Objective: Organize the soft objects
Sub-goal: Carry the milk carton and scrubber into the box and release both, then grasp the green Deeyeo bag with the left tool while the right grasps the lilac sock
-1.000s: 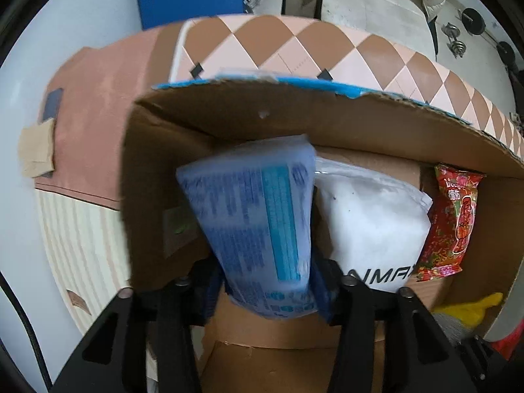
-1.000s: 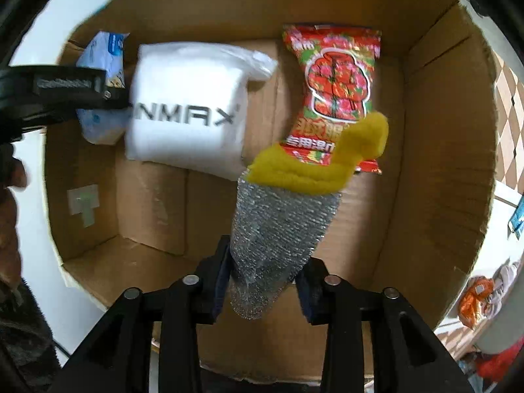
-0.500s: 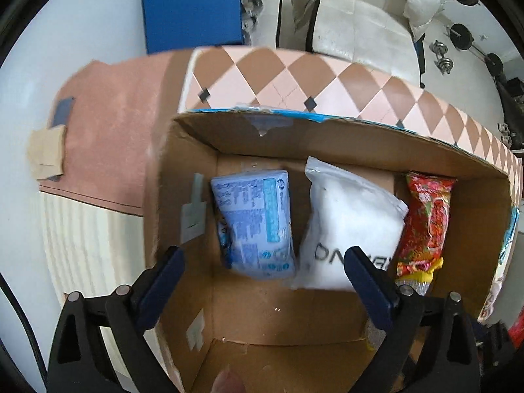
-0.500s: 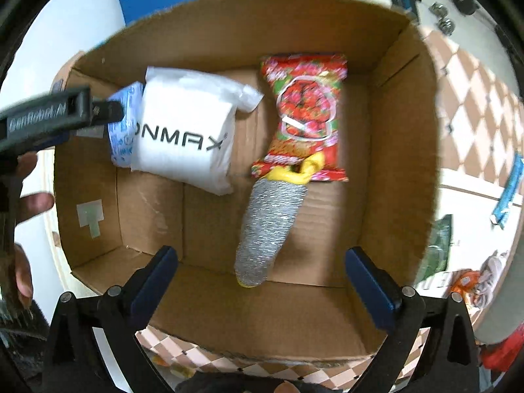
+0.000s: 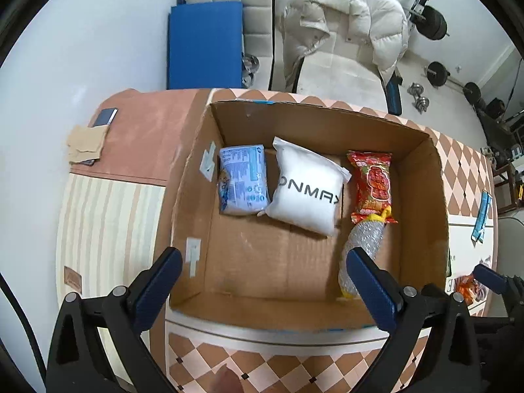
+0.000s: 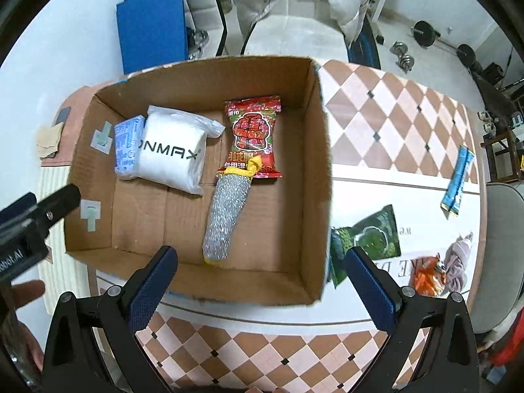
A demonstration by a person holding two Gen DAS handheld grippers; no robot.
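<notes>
An open cardboard box (image 5: pixel 324 124) (image 6: pixel 321 163) sits on the table. Inside lie a blue tissue pack (image 5: pixel 243 180) (image 6: pixel 126 145), a white pouch (image 5: pixel 308 191) (image 6: pixel 172 154), a red snack bag (image 5: pixel 373 185) (image 6: pixel 253 134) and a silver scouring sleeve with yellow ends (image 5: pixel 362 249) (image 6: pixel 227 214). My left gripper (image 5: pixel 265 281) is open and empty, above the box's near edge. My right gripper (image 6: pixel 258 278) is open and empty, above the box's near wall. The left gripper also shows in the right wrist view (image 6: pixel 36 216).
On the table right of the box lie a green packet (image 6: pixel 376 235), an orange packet (image 6: pixel 427 273), a grey-pink cloth (image 6: pixel 458 258) and a blue sachet (image 6: pixel 457 180). A phone and brown paper (image 5: pixel 88 140) lie at the far left. A chair with a white jacket (image 5: pixel 347 23) stands behind.
Both grippers let go of their loads and pulled back up out of the box. The blue pack and the silver sleeve now lie on the box floor.
</notes>
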